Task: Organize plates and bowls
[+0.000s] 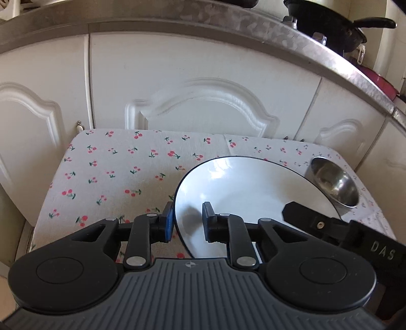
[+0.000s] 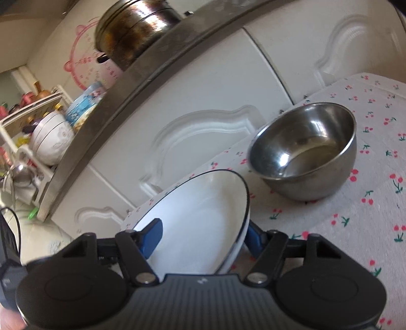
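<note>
A white plate with a dark rim [image 1: 243,185] is held tilted above the cherry-print cloth [image 1: 114,167]. My left gripper [image 1: 187,223] straddles the plate's left rim, one pad on each side, gripping it. My right gripper [image 2: 203,238] straddles the plate [image 2: 198,215] at its other edge, one blue pad on the plate's face and one under it. The right gripper's body [image 1: 330,228] shows in the left wrist view. A steel bowl [image 2: 307,152] stands upright on the cloth beyond the plate; it also shows in the left wrist view [image 1: 335,182].
White cabinet doors [image 1: 203,83] rise right behind the cloth-covered table, under a steel countertop edge [image 1: 228,22]. On the counter stand a black pan [image 1: 337,25], a steel pot [image 2: 137,33] and a rack with white bowls [image 2: 50,142].
</note>
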`<action>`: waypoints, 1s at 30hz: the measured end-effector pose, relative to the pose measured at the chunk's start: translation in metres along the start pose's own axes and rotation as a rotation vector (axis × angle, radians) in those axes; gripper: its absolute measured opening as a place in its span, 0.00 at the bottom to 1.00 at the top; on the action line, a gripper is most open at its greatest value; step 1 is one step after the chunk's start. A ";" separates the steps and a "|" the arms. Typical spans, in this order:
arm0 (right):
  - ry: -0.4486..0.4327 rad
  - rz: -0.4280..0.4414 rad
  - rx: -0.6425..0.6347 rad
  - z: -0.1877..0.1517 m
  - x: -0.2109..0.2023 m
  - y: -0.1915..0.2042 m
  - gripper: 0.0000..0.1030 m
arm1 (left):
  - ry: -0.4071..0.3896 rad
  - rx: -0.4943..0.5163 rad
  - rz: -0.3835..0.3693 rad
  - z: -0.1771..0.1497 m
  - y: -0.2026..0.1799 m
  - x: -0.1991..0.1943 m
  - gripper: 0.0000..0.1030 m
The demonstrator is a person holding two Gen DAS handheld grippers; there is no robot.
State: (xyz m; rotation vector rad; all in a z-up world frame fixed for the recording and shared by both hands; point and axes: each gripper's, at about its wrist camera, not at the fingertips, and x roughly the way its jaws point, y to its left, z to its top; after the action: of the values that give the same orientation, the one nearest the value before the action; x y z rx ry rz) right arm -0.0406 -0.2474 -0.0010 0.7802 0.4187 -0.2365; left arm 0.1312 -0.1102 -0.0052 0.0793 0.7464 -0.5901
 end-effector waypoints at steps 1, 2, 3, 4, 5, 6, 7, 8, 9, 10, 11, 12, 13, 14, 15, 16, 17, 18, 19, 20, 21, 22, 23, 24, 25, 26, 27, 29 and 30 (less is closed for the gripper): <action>0.001 0.010 -0.005 -0.001 -0.002 0.002 0.64 | -0.002 -0.001 -0.005 -0.002 0.000 -0.005 0.16; 0.002 0.019 -0.006 -0.002 -0.005 0.004 0.64 | -0.005 -0.002 -0.008 -0.003 0.000 -0.009 0.16; -0.002 0.014 -0.010 -0.002 -0.009 0.006 0.64 | -0.011 -0.004 -0.009 -0.004 -0.001 -0.015 0.16; -0.001 0.008 -0.019 -0.003 -0.012 0.008 0.64 | -0.019 -0.004 -0.011 -0.005 -0.002 -0.020 0.16; 0.000 0.011 -0.020 -0.004 -0.014 0.008 0.64 | -0.023 -0.010 -0.014 -0.005 -0.002 -0.025 0.16; 0.002 0.016 -0.020 -0.005 -0.015 0.007 0.61 | -0.021 -0.021 -0.013 -0.007 -0.001 -0.027 0.15; 0.008 0.013 -0.020 -0.006 -0.016 0.006 0.59 | -0.020 -0.030 -0.009 -0.007 -0.001 -0.028 0.14; 0.015 0.011 -0.012 -0.007 -0.016 0.004 0.57 | -0.018 -0.033 -0.004 -0.009 -0.001 -0.030 0.14; 0.020 0.015 -0.003 -0.008 -0.017 0.004 0.54 | -0.017 -0.033 -0.003 -0.011 -0.003 -0.030 0.14; 0.022 0.018 0.001 -0.009 -0.019 0.002 0.53 | -0.014 -0.037 -0.005 -0.012 -0.004 -0.031 0.14; 0.019 0.018 -0.006 -0.011 -0.022 0.002 0.51 | -0.012 -0.046 -0.008 -0.014 -0.004 -0.034 0.13; 0.015 0.017 -0.017 -0.012 -0.025 0.003 0.48 | -0.012 -0.054 -0.011 -0.015 -0.004 -0.036 0.13; 0.011 0.018 -0.025 -0.012 -0.028 0.003 0.48 | -0.015 -0.062 -0.014 -0.017 -0.004 -0.040 0.12; 0.008 0.022 -0.027 -0.012 -0.031 0.004 0.46 | -0.020 -0.069 -0.019 -0.019 -0.004 -0.044 0.12; 0.006 0.027 -0.027 -0.012 -0.034 0.004 0.45 | -0.024 -0.073 -0.024 -0.021 -0.004 -0.049 0.12; 0.003 0.032 -0.029 -0.012 -0.038 0.004 0.45 | -0.028 -0.076 -0.028 -0.020 -0.006 -0.051 0.12; 0.000 0.036 -0.035 -0.013 -0.041 0.006 0.45 | -0.032 -0.078 -0.030 -0.023 -0.007 -0.056 0.12; -0.003 0.040 -0.040 -0.013 -0.045 0.007 0.45 | -0.037 -0.083 -0.031 -0.026 -0.007 -0.063 0.12; -0.005 0.045 -0.045 -0.014 -0.049 0.008 0.45 | -0.041 -0.090 -0.035 -0.028 -0.007 -0.068 0.12; -0.008 0.050 -0.049 -0.014 -0.053 0.010 0.45 | -0.046 -0.098 -0.038 -0.030 -0.007 -0.074 0.12; -0.011 0.056 -0.055 -0.014 -0.058 0.011 0.45 | -0.052 -0.105 -0.041 -0.032 -0.007 -0.080 0.12; -0.014 0.062 -0.059 -0.015 -0.062 0.014 0.45 | -0.059 -0.111 -0.043 -0.035 -0.008 -0.087 0.12; -0.017 0.069 -0.064 -0.016 -0.067 0.015 0.45 | -0.065 -0.118 -0.044 -0.037 -0.007 -0.092 0.12; -0.019 0.076 -0.069 -0.016 -0.072 0.018 0.45 | -0.069 -0.126 -0.047 -0.040 -0.007 -0.099 0.12; -0.021 0.084 -0.074 -0.017 -0.076 0.020 0.45 | -0.073 -0.134 -0.050 -0.043 -0.007 -0.105 0.12; -0.021 0.091 -0.079 -0.018 -0.081 0.022 0.45 | -0.075 -0.141 -0.051 -0.046 -0.006 -0.112 0.12; -0.020 0.099 -0.081 -0.020 -0.086 0.023 0.45 | -0.079 -0.148 -0.052 -0.050 -0.006 -0.119 0.12; -0.014 0.117 -0.083 -0.024 -0.096 0.026 0.45 | -0.089 -0.158 -0.050 -0.059 -0.005 -0.135 0.12; -0.012 0.128 -0.089 -0.026 -0.101 0.028 0.45 | -0.093 -0.162 -0.048 -0.063 -0.004 -0.141 0.12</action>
State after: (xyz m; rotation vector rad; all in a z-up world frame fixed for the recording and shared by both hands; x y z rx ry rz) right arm -0.1282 -0.2036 0.0457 0.7146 0.3647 -0.1024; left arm 0.0081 -0.0290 0.0418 -0.1157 0.7048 -0.5733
